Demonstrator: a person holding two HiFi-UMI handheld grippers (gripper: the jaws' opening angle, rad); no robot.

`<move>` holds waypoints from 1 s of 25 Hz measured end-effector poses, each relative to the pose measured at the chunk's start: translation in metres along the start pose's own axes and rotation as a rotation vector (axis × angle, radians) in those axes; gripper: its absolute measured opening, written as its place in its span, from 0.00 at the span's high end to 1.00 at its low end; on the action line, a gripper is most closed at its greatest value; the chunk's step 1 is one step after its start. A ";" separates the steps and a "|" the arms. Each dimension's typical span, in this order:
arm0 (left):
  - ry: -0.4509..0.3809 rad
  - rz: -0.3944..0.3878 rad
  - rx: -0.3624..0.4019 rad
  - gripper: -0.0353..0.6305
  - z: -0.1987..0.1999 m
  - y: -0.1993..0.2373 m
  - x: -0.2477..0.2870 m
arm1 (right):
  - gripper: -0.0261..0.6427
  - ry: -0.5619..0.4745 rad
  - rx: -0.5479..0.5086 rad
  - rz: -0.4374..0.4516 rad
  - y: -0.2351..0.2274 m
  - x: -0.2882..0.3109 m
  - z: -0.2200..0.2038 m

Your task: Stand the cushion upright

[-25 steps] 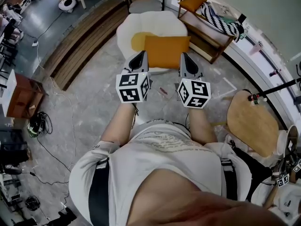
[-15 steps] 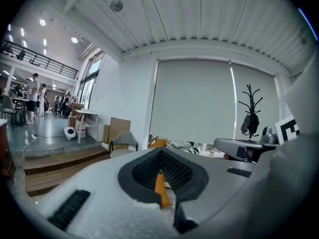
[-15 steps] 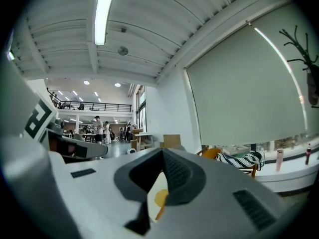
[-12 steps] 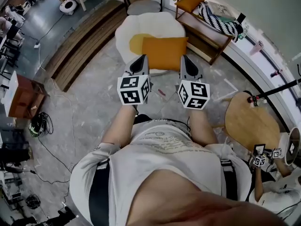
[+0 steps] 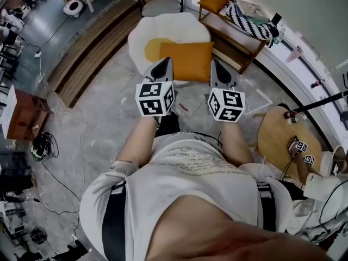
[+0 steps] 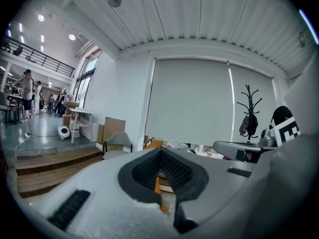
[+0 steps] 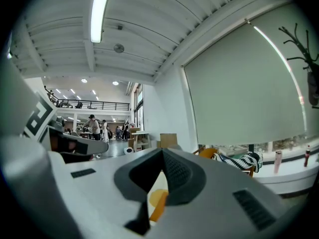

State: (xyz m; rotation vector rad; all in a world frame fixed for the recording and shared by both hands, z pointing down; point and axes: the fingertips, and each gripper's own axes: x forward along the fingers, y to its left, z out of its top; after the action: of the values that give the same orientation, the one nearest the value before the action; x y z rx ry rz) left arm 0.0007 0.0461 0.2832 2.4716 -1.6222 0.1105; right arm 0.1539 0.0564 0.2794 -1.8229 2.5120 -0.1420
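Grippers side by side out in front of the person, both pointing roughly level at the low seat ahead. The left gripper (image 5: 162,64) has its jaws pressed together with nothing between the pads, as its own view (image 6: 160,154) shows, and the right gripper (image 5: 216,65) is the same, jaws together and empty in its own view (image 7: 162,154). The orange rectangular fabric cushion (image 5: 186,60) lies flat on the white egg-shaped padded seat (image 5: 171,27), covering the near right part of it and partly overlapping the yellow round patch (image 5: 150,47) in the seat's middle. From the head view the left tip sits at the cushion's near left corner and the right tip at its near right corner, though contact cannot be made out. Through each pair of jaws the cushion shows only as a thin orange sliver, edge-on (image 6: 158,189) (image 7: 158,205). Beyond the seat stands a wooden rack (image 5: 237,41) with a black-and-white striped blanket (image 5: 249,18) draped on it. Off to the right, a round wooden side table (image 5: 278,143) stands on the grey marbled floor (image 5: 109,113).
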 end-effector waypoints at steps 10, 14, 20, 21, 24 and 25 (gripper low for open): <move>-0.005 -0.004 -0.007 0.91 0.003 0.040 0.062 | 0.92 -0.012 -0.006 -0.004 -0.015 0.074 -0.003; 0.007 -0.008 -0.020 0.91 0.002 0.060 0.096 | 0.92 0.001 0.013 -0.013 -0.025 0.113 -0.008; 0.012 -0.012 -0.033 0.91 0.013 0.098 0.142 | 0.92 0.012 0.012 -0.006 -0.025 0.175 -0.006; 0.015 -0.010 -0.040 0.92 0.014 0.106 0.149 | 0.92 0.016 0.011 -0.002 -0.023 0.185 -0.006; 0.029 0.000 -0.061 0.91 0.015 0.132 0.169 | 0.92 0.030 0.005 0.007 -0.021 0.217 -0.006; 0.035 0.004 -0.068 0.91 0.015 0.141 0.177 | 0.92 0.035 0.004 0.009 -0.020 0.227 -0.007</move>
State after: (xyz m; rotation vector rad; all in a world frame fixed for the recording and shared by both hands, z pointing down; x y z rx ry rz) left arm -0.0578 -0.1706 0.3130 2.4032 -1.5897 0.0968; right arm 0.1012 -0.1654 0.2940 -1.8235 2.5408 -0.1802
